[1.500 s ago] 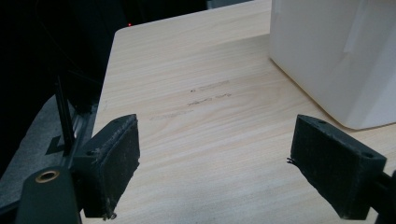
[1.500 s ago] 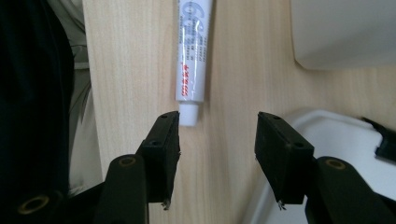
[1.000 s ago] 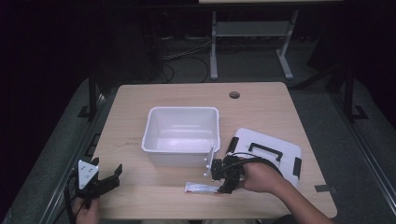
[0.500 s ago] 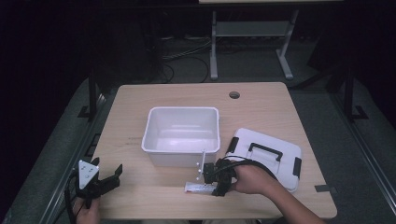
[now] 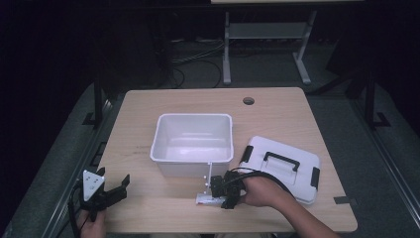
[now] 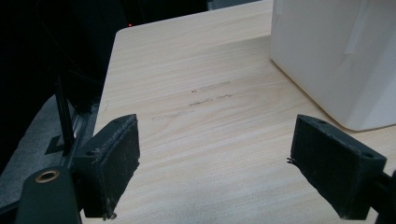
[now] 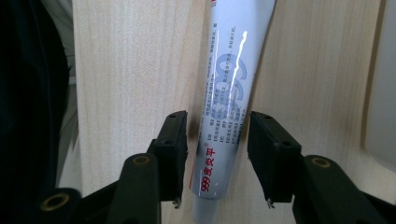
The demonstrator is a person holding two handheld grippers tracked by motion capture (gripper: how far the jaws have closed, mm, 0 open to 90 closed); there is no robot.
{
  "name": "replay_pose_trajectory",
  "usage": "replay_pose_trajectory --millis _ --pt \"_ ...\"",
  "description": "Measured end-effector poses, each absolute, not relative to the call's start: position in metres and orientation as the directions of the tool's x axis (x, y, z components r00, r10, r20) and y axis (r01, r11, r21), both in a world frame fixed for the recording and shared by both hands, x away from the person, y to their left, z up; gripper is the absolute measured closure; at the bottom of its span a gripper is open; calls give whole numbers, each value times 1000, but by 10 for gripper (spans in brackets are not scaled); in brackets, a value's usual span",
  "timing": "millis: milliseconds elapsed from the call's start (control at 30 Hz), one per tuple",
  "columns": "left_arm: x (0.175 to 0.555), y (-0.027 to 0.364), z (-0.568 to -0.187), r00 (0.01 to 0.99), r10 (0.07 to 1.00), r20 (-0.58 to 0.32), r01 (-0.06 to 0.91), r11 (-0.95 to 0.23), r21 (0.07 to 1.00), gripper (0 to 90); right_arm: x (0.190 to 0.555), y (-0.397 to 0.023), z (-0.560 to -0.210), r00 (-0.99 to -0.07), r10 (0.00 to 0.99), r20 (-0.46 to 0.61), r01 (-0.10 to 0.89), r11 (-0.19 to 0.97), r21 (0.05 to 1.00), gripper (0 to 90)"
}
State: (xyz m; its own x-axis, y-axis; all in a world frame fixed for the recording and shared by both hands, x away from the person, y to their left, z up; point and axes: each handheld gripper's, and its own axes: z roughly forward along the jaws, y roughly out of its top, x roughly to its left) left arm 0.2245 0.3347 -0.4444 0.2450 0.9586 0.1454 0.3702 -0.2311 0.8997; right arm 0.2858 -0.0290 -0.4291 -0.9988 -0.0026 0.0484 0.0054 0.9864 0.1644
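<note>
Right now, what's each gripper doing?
Left gripper: open, holding nothing.
Right gripper: jaws have just been closing around the white tube, pads not yet pressing it.

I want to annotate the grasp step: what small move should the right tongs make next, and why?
Probably close the right tongs fully. Their jaws have just been closing and now straddle the white tube lying flat on the table, with small gaps showing on both sides, so no grip yet.
</note>
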Motion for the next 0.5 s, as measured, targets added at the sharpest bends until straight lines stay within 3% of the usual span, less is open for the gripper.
replay_pose_trajectory --millis 500 --pt "224 335 -444 243 960 143 370 -228 901 150 286 -26 -432 -999 -11 37 -5 987 160 668"
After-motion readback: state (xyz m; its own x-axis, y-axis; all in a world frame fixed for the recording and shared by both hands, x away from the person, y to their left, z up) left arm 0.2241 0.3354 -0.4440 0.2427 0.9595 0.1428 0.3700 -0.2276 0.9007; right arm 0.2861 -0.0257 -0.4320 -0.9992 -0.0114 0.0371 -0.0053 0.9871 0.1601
